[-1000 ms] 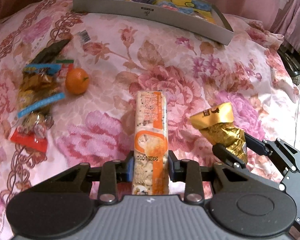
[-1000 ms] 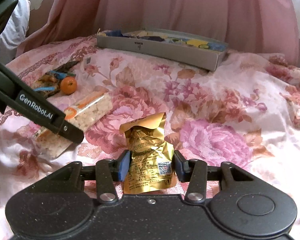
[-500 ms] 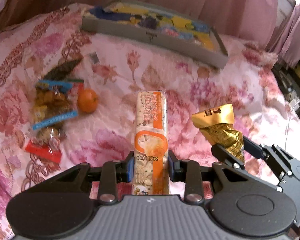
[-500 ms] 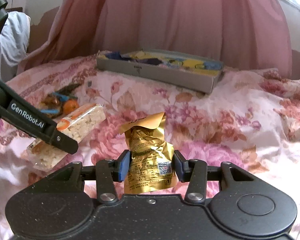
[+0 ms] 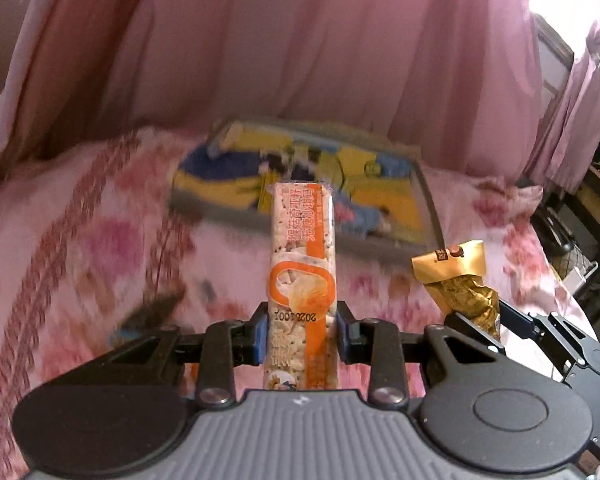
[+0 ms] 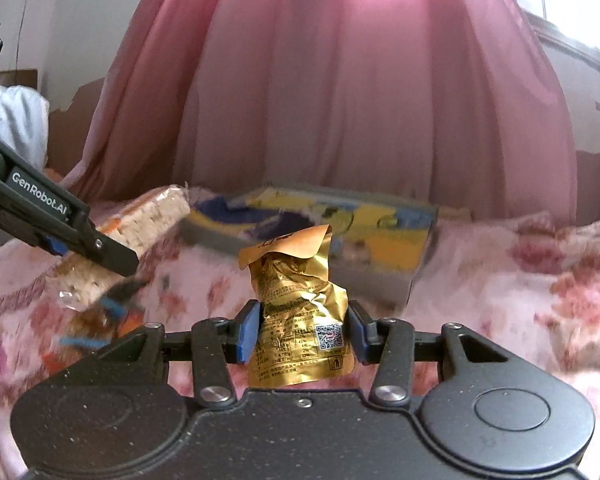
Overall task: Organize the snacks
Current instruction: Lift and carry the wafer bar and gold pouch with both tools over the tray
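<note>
My left gripper is shut on a long clear pack of rice crackers with orange print, held up off the bed and pointing toward the grey box. My right gripper is shut on a crumpled gold foil snack pack, also lifted. In the left wrist view the gold pack and the right gripper show at the right. In the right wrist view the cracker pack and left gripper show at the left. The grey box with a yellow and blue lining lies ahead.
A pink floral bedspread covers the bed. Several small snacks and an orange lie blurred at the lower left. Pink curtains hang behind the box. Dark furniture stands past the bed's right edge.
Both grippers have risen with their packs and tilted up. The view now shows the curtains and the box nearer the middle; the loose snacks have slid down and out of the left view.
</note>
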A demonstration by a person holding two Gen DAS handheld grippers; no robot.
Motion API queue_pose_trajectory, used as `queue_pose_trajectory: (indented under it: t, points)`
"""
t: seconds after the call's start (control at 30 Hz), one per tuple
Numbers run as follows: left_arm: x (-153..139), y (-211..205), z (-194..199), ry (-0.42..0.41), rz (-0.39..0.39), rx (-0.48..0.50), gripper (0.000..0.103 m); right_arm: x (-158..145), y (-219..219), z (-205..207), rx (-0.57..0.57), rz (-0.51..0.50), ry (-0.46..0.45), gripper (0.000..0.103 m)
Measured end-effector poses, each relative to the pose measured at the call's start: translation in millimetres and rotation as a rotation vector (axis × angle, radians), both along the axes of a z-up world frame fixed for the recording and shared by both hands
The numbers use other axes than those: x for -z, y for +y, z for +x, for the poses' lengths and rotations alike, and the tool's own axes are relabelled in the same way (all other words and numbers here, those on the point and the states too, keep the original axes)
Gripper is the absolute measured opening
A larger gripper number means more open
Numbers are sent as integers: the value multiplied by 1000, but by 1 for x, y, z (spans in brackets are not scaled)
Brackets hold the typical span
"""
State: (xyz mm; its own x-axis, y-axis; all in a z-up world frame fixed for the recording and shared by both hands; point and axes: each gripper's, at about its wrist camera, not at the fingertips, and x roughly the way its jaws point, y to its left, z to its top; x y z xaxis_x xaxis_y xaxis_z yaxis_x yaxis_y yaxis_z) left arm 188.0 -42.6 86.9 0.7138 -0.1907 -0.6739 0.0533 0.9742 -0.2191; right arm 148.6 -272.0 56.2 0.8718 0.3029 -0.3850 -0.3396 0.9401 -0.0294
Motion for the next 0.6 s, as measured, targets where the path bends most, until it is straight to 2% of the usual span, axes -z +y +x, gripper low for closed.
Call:
queue_pose_trajectory:
  t: [0.07,0.2,0.33,0.43,0.6]
  points:
    - [-6,-1,14,-15,-8,-2,35,-8,2,11,2,6,-11,48]
    - [-9,4,42,-31,-72,-8,35,-19,5,34,6,9,-30,48]
    - [-3,16,71,-97,-35,8,35,-23,8,65,8,5,-43,48]
    - [3,31,93,-138,-17,-16,35,-19,13,97,6,26,-50,48]
    - [18,54,125,-145,-13,-58,35,-4,29,143,6,84,-58,48]
